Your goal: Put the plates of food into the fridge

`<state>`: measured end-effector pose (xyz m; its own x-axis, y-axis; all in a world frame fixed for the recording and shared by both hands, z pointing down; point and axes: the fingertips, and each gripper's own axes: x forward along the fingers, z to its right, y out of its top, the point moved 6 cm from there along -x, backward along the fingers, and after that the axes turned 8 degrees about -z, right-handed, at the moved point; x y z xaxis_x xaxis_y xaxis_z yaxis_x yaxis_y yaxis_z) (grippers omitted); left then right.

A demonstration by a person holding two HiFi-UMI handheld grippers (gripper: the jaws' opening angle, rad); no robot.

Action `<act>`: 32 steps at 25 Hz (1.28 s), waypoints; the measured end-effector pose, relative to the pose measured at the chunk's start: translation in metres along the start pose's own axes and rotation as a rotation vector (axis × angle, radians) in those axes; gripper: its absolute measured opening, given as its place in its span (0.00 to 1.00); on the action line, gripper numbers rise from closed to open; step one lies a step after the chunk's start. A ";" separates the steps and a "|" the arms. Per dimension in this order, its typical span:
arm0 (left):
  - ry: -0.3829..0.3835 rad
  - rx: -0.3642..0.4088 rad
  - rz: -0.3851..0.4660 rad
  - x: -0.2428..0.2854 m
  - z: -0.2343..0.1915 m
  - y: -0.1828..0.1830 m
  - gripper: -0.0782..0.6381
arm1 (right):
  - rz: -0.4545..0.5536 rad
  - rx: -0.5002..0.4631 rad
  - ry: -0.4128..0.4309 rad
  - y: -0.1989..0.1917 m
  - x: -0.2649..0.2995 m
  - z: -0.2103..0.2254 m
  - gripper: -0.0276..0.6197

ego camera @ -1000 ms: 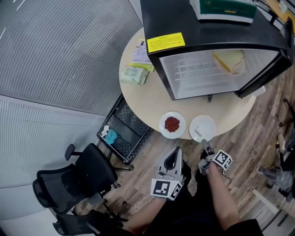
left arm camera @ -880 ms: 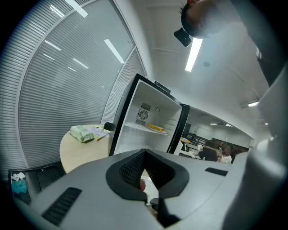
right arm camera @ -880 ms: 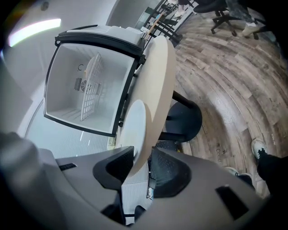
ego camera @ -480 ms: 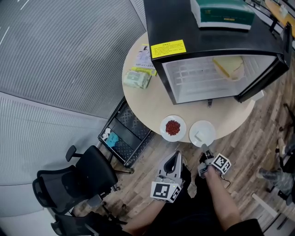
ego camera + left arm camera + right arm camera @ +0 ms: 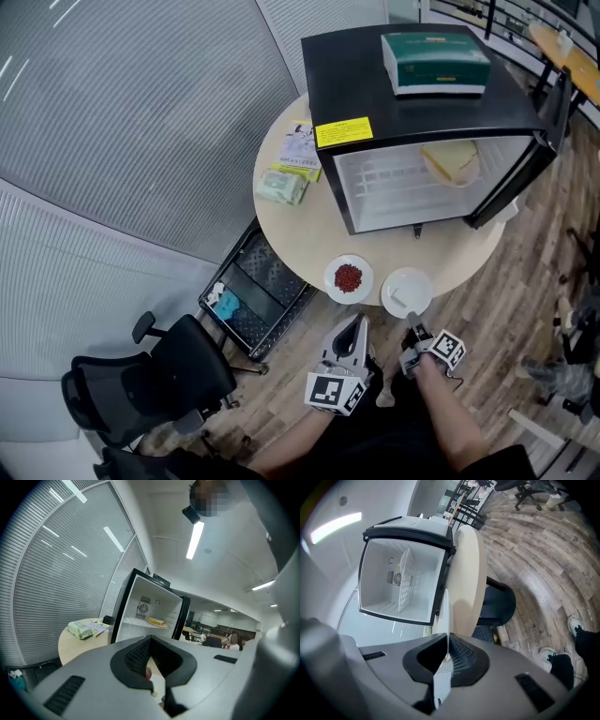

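A white plate with a pale piece of food sits at the near edge of the round table. My right gripper has just been closing, and its pads now pinch the plate's near rim. That rim shows as a thin white plate edge between the right gripper's jaws. A plate of red food lies left of it. My left gripper hangs just short of that plate, shut and empty; in its own view the left gripper is closed. The open fridge holds a plate of yellow food.
A green box lies on the fridge top. The fridge door stands open to the right. A pack of wipes and papers lie on the table's left. A black wire cart and an office chair stand nearby.
The right gripper's jaws have closed on the white plate's near rim. Both grippers have lifted a little. The head view has shifted, so more of the fridge top shows.
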<state>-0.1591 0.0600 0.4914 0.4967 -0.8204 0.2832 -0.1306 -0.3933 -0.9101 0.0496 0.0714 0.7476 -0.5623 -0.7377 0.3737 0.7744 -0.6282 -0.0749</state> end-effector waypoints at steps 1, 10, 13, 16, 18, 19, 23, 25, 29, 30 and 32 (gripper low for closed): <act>-0.005 0.006 0.005 -0.001 0.001 0.004 0.11 | 0.001 -0.008 0.007 0.000 -0.003 -0.003 0.07; -0.074 0.051 0.061 -0.009 0.006 0.046 0.12 | 0.092 -0.005 0.165 0.014 -0.027 -0.102 0.07; -0.081 0.055 0.086 -0.006 0.003 0.057 0.11 | 0.129 -0.005 0.243 0.025 -0.022 -0.150 0.07; -0.077 0.049 0.094 -0.004 0.002 0.066 0.12 | 0.136 -0.022 0.299 0.038 -0.015 -0.190 0.07; -0.079 0.050 0.097 0.001 0.002 0.072 0.12 | 0.140 -0.042 0.329 0.049 -0.006 -0.211 0.07; -0.081 0.051 0.100 0.005 0.001 0.075 0.12 | 0.143 -0.052 0.341 0.056 0.000 -0.219 0.07; -0.074 0.057 0.118 0.026 0.000 0.086 0.11 | 0.139 -0.062 0.375 0.078 0.023 -0.237 0.07; -0.062 0.060 0.125 0.039 -0.003 0.092 0.12 | 0.128 -0.053 0.383 0.087 0.034 -0.243 0.07; -0.045 0.067 0.129 0.063 -0.005 0.104 0.12 | 0.097 -0.031 0.380 0.107 0.056 -0.248 0.07; -0.041 0.071 0.130 0.069 -0.005 0.107 0.12 | 0.089 -0.031 0.379 0.114 0.063 -0.249 0.07; -0.033 0.069 0.127 0.081 -0.007 0.111 0.11 | 0.075 -0.027 0.376 0.127 0.077 -0.250 0.07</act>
<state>-0.1391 -0.0533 0.4158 0.5078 -0.8473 0.1557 -0.1351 -0.2568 -0.9570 0.0320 -0.1276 0.5356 -0.5751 -0.8181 0.0017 0.8125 -0.5715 -0.1149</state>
